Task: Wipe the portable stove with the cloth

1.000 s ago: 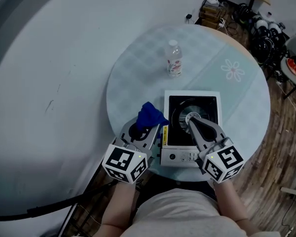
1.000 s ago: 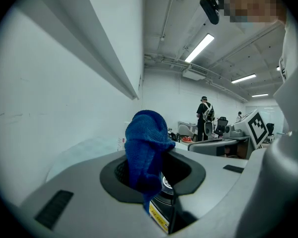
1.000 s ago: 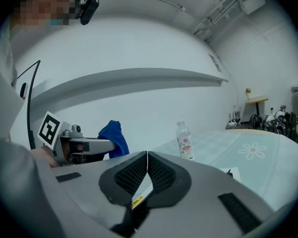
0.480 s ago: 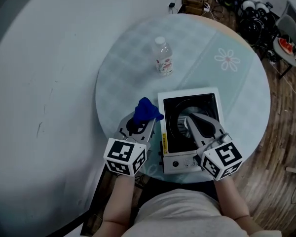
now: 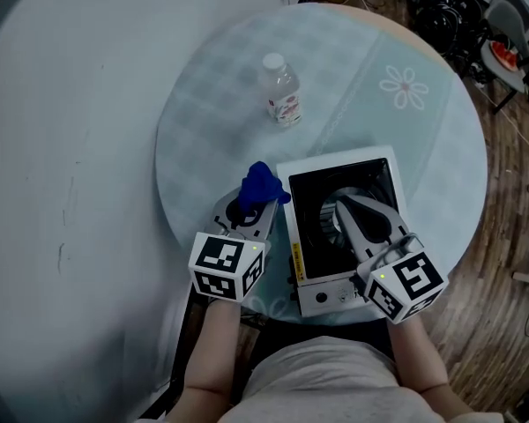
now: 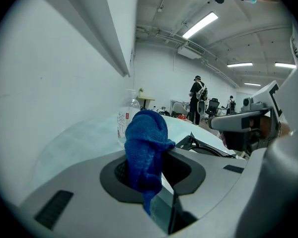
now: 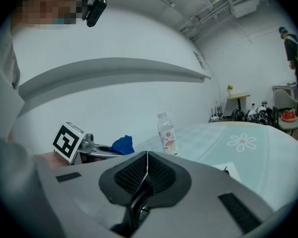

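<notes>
- a round table point(image 5: 212, 130) with a pale checked cover holds the white portable stove point(image 5: 313, 196) at its near edge and a plastic bottle point(image 5: 280, 91) further back.
- the left gripper point(image 5: 251, 208) pinches the blue cloth point(image 5: 263, 183) just left of the stove.
- the right gripper point(image 5: 342, 205), jaws pressed together on nothing, is over the stove's black top.
- there is a wooden floor point(image 5: 511, 236) at right and a pale wall point(image 5: 62, 104) at left.

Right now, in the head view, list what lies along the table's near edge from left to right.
Left gripper, shut on the blue cloth → portable stove, with the shut right gripper over it.
</notes>
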`<state>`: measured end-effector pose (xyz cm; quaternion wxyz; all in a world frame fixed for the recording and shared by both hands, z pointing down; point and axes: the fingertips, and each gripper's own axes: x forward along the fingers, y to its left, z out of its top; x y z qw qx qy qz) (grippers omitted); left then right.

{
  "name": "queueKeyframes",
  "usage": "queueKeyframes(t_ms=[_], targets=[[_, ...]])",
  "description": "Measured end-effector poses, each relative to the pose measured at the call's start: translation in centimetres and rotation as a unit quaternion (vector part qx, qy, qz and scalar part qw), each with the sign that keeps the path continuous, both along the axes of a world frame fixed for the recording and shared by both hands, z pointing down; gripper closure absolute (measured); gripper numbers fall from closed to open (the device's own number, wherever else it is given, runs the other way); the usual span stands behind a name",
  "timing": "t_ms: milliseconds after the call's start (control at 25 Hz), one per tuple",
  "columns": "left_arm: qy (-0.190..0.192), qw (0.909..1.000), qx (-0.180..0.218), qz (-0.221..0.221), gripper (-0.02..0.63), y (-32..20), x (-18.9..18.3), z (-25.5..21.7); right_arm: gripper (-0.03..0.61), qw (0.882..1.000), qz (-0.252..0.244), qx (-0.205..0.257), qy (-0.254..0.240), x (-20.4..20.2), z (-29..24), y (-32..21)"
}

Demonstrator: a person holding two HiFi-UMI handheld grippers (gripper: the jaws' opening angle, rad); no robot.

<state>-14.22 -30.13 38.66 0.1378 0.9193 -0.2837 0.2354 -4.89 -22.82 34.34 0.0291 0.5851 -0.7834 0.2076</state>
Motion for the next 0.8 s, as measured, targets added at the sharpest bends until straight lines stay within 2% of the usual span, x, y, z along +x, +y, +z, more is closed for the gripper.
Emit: queueKeyframes(t_ms=[480,800], targets=[[-0.027,0.9984,-0.029,0.039,0.501,-1.0,1.5,3.8,0.555,0.999,0.032,-0.029,0.019,1.0,1.5,-0.3],[-0.027,0.9979,-0.041,0.042,0.502,-0.9,1.8,5.3,0.555,0.999,0.041,-0.021,0.024,1.4,0.9,0.2]])
